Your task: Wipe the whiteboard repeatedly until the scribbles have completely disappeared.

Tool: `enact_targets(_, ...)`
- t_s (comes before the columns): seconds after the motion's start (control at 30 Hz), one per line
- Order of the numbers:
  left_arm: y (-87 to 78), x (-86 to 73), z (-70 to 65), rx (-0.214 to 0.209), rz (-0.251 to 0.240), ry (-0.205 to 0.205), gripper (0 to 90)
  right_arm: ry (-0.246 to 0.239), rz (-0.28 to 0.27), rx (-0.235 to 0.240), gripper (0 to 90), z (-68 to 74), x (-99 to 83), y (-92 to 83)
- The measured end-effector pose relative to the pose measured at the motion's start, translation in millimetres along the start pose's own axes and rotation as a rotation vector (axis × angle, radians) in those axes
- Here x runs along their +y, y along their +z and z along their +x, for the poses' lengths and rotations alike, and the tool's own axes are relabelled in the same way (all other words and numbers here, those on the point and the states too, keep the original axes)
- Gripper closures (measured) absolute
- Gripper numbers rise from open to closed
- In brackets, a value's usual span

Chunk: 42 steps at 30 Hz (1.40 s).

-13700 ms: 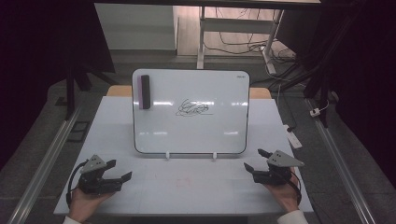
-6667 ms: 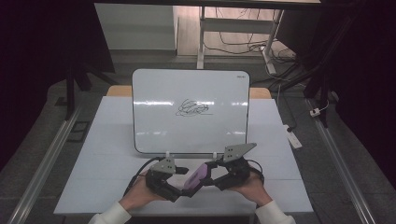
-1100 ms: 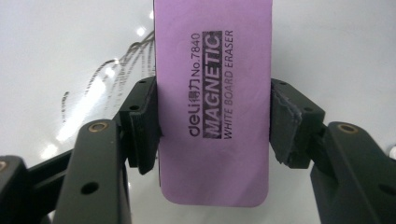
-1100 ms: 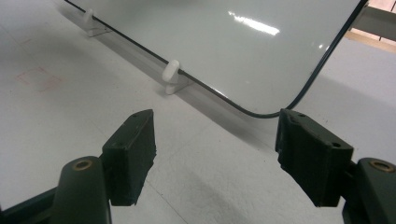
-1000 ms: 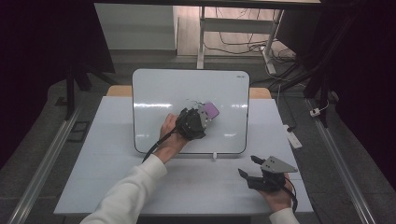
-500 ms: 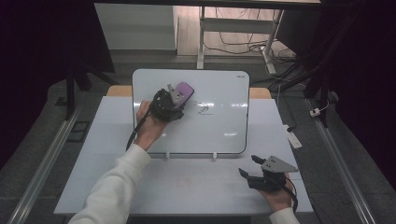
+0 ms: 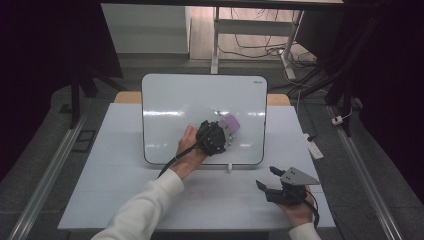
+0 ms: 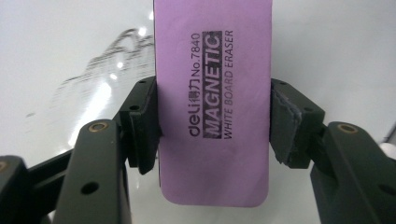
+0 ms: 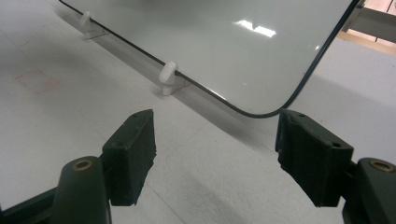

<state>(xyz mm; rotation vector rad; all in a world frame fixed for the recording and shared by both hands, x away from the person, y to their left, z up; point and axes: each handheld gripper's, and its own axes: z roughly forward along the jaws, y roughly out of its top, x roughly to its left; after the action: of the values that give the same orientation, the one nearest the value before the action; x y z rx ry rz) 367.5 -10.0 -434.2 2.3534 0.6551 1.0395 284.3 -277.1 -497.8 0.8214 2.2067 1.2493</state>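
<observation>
A dim room surrounds the white table (image 7: 125,200). At its far middle stands the whiteboard (image 7: 170,100) (faintly smeared), where the left gripper (image 8: 212,126) clamps the purple eraser (image 8: 212,93); near right, the right gripper (image 9: 215,154) rests, jaws apart, nothing between.

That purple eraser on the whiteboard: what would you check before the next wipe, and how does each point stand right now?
1. Grip: the purple eraser sits squarely between the jaws of the left hand-held gripper, pads on both long edges. Ok.
2. Eraser over the whiteboard: seen from above, it is at the board's middle. Ok.
3. Felt face pressed flat on the board: hidden behind the eraser. Cannot tell.
4. Marks left to wipe: smeared grey scribble remains beside the eraser. Not ok.
5. Right hand-held gripper out of the way: open, over the table in front of the board's lower corner. Ok.
</observation>
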Motion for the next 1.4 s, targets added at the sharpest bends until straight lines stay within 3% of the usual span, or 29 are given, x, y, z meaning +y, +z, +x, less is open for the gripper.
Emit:
enact_targets(0.07,-0.5,-0.6,2.1,-0.015,-0.006,-0.007,41.2,0.003,0.001,-0.001,28.3,-0.4,-0.2,-0.1)
enact_targets(0.13,-1.6,-1.9,10.4,-0.054,-0.016,-0.045,41.2,0.001,0.000,-0.001,28.3,-0.5,-0.3,0.0)
enact_targets(0.27,-6.7,-3.8,34.8,-0.018,-0.021,-0.109,41.2,0.000,0.001,-0.003,28.3,-0.3,-0.1,-0.6)
enact_targets(0.37,-12.8,-10.2,64.5,0.014,-0.026,-0.187,41.2,-0.002,-0.001,-0.006,28.3,-1.5,-0.8,-1.0)
enact_targets(0.43,-17.1,-16.8,84.4,0.023,-0.028,-0.248,41.2,0.002,-0.002,-0.005,28.3,-1.8,-0.9,-1.0)
enact_targets(0.53,-21.1,-23.5,100.2,0.025,-0.031,-0.290,41.2,0.004,-0.001,-0.005,28.3,-2.1,-1.0,-0.6)
enact_targets(0.93,-8.9,-1.2,70.2,-0.004,-0.025,-0.189,41.3,0.004,0.002,-0.003,28.3,-1.1,-0.9,-0.1)
enact_targets(1.2,2.3,14.8,22.5,-0.123,-0.026,-0.087,41.3,0.005,0.004,-0.001,28.3,-0.7,-0.9,-0.2)
enact_targets(1.27,3.3,13.5,14.3,-0.130,-0.026,-0.066,41.2,0.005,0.004,0.001,28.3,-0.7,-1.0,-0.3)
enact_targets(1.33,2.5,11.3,13.5,-0.131,-0.030,-0.056,41.2,0.006,0.003,-0.001,28.3,-0.6,-1.0,-0.6)
enact_targets(1.4,1.0,9.2,21.2,-0.134,-0.029,-0.080,41.2,0.002,0.000,-0.003,28.3,-0.8,-0.8,-1.1)
